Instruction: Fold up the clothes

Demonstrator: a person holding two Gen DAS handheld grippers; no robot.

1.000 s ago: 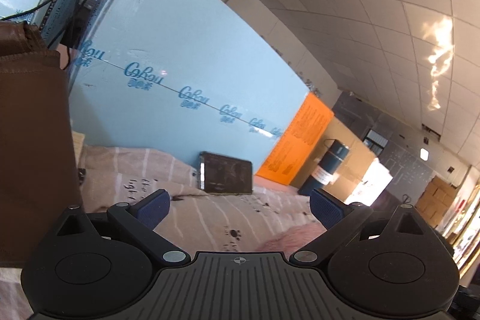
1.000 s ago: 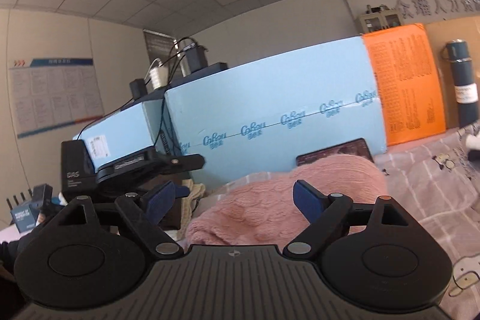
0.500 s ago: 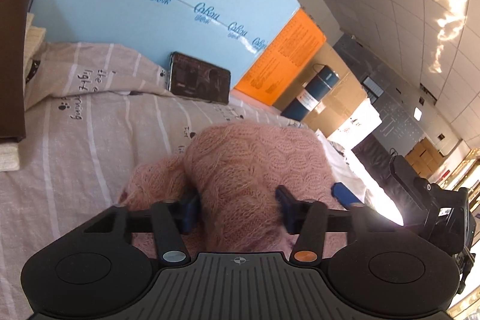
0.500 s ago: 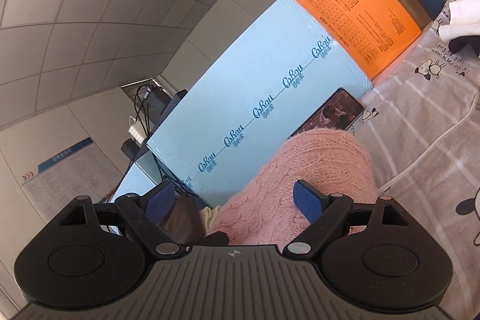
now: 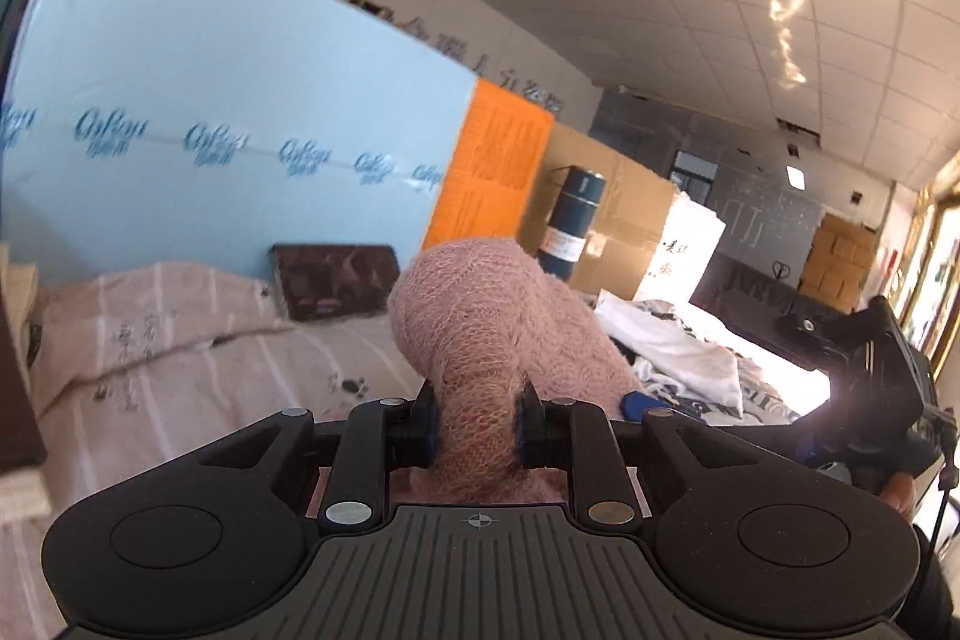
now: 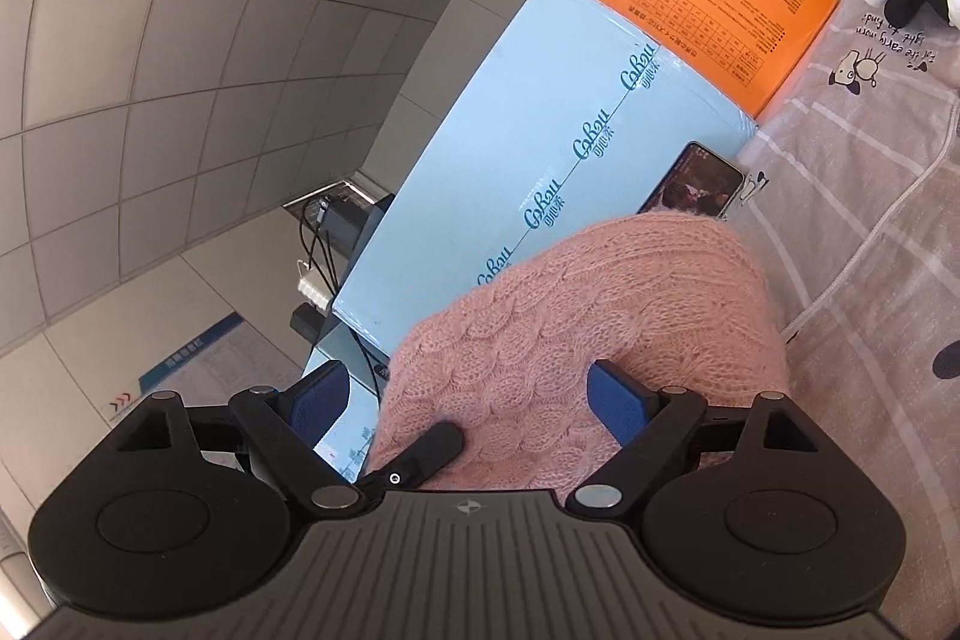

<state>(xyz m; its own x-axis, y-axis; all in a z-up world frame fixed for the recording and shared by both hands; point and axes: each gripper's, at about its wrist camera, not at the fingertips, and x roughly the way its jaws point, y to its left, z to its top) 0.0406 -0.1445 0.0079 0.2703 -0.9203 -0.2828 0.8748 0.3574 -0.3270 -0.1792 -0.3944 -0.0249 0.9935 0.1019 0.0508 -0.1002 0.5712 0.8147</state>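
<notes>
since the earlier frames the left tongs [image 5: 475,427] have gone from wide open over the bed to clamped on a bunch of the pink sweater [image 5: 498,322]; the sweater now rises above the bed sheet [image 5: 180,340] as a lifted lump. the right tongs [image 6: 468,400] show no change in opening: wide apart, gripping nothing.

key relation: in the right wrist view the pink sweater [image 6: 588,316] lies directly ahead of and between the open fingers, its bulk running forward and right toward the phone [image 6: 699,181]. the left tongs hold one end, so the right tongs are the free pair nearest the unheld fabric. judgement: the next move calls for the right tongs to shut on the knit, giving two grip points to spread the garment.

count, largest to smallest: one blue foam board [image 5: 210,118], one bed sheet, one orange board [image 5: 498,172], one pile of white clothes [image 5: 678,346], one pink sweater, one blue bottle [image 5: 573,226], one phone, two tongs.
</notes>
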